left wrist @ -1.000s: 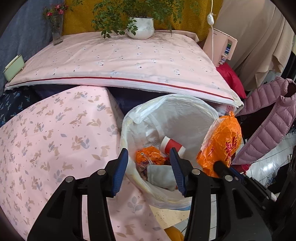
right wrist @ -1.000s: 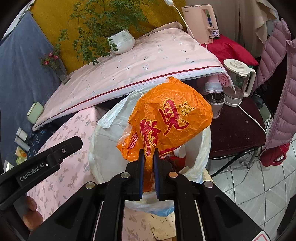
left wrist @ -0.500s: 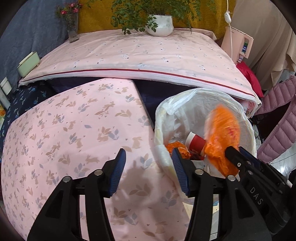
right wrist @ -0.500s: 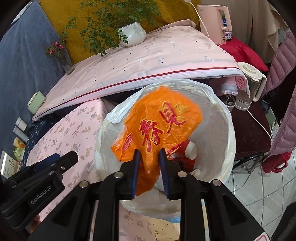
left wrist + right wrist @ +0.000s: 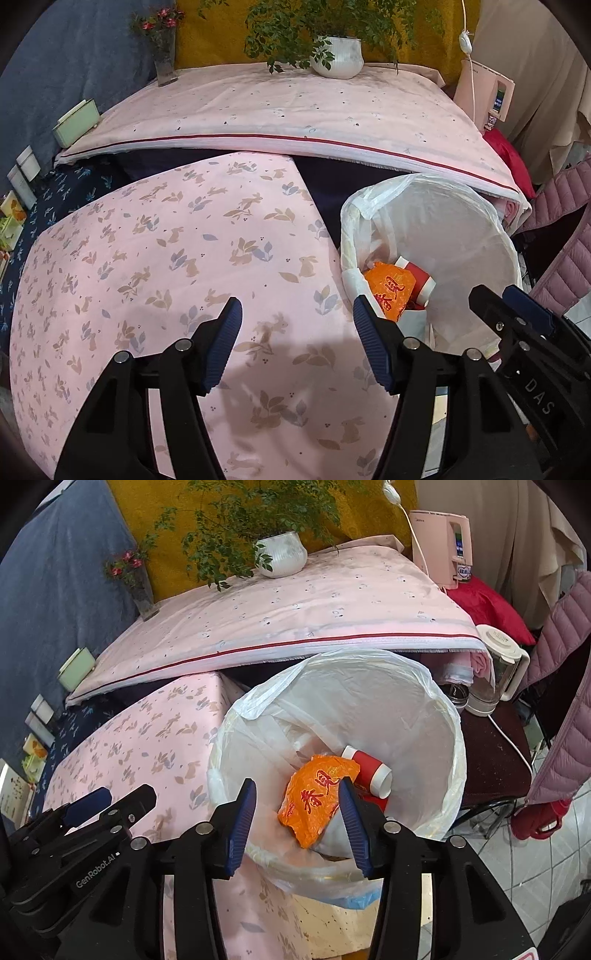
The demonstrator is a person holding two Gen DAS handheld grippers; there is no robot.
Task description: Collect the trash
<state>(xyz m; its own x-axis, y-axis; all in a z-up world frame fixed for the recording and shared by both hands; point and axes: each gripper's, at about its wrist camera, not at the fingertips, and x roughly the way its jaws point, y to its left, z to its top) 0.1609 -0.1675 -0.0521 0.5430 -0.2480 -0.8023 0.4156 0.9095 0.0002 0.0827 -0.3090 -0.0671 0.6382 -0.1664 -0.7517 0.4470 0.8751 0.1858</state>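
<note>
The right gripper (image 5: 297,805) hangs over the bin (image 5: 452,738); its jaws have just been opening and stand apart with nothing gripped. The orange bag (image 5: 317,801) lies loose inside the bin liner, against a red-and-white cup (image 5: 365,770). The left gripper (image 5: 297,325), jaws likewise just widened and empty, is above the pink rabbit-print cloth (image 5: 147,258), near its right edge, beside the bin.

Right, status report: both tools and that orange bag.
Right tool open, jaws just opened, nothing pinched. Left tool open, empty, over the pink cloth. Orange bag in the lined bin beside red cup. Nothing in the way.
</note>
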